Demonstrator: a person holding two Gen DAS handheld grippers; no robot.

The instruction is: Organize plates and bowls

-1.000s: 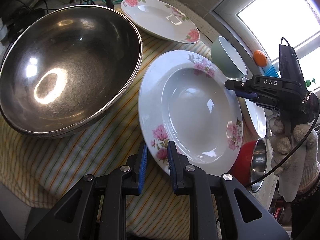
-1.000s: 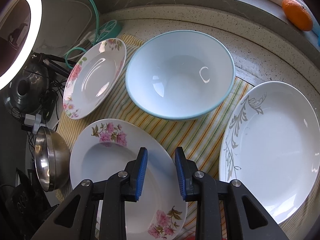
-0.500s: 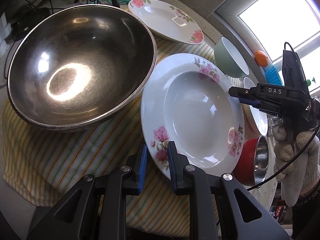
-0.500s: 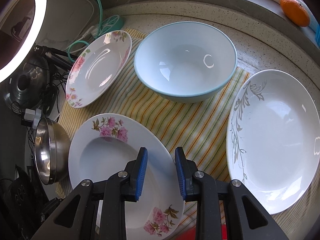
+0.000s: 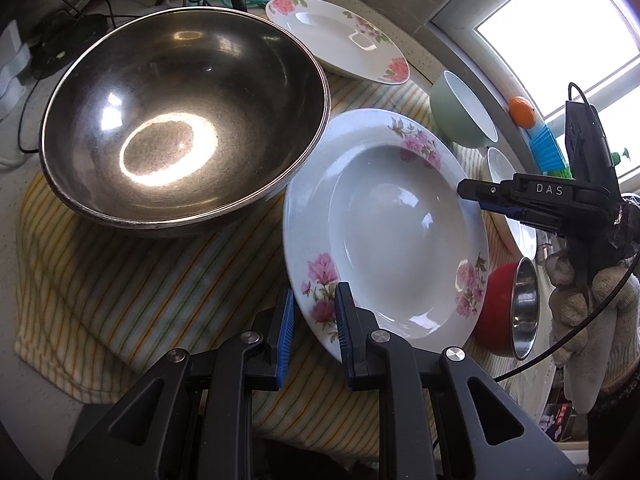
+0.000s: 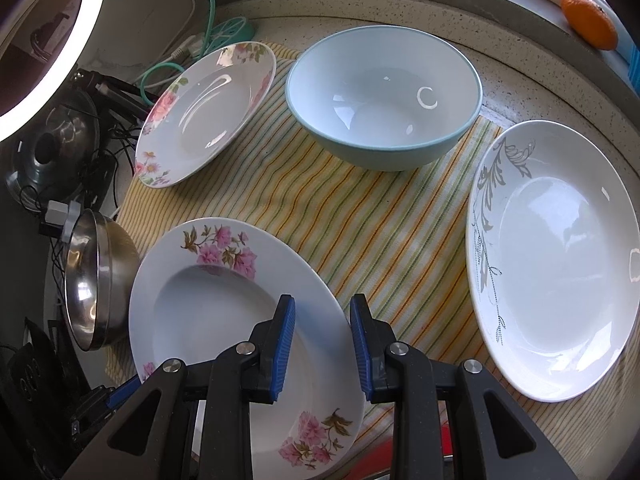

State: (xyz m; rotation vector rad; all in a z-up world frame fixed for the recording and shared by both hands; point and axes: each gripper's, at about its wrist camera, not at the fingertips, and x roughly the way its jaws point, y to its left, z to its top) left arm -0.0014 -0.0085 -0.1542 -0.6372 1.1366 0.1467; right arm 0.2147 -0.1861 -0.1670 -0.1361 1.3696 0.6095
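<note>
A deep floral plate [image 5: 384,236] lies on the striped cloth [image 5: 132,280]; it also shows in the right wrist view [image 6: 224,312]. My left gripper [image 5: 314,316] is open, its fingers straddling the plate's near rim. My right gripper [image 6: 322,334] is open, straddling the opposite rim, and shows in the left wrist view [image 5: 472,192]. A large steel bowl [image 5: 180,128] sits left of the plate. A second floral plate [image 6: 208,112], a pale blue bowl [image 6: 384,96] and a white plate with grey leaf pattern [image 6: 560,256] lie beyond.
A red-sided steel bowl [image 5: 508,312] sits by the plate's right edge. An orange [image 6: 588,20] rests on the window ledge. Cables and a teal plug [image 6: 228,32] lie at the counter's back left, beside a ring light [image 6: 48,40].
Both grippers drew back slightly and stay open around the floral plate's rim. The dishes have not visibly shifted on the cloth.
</note>
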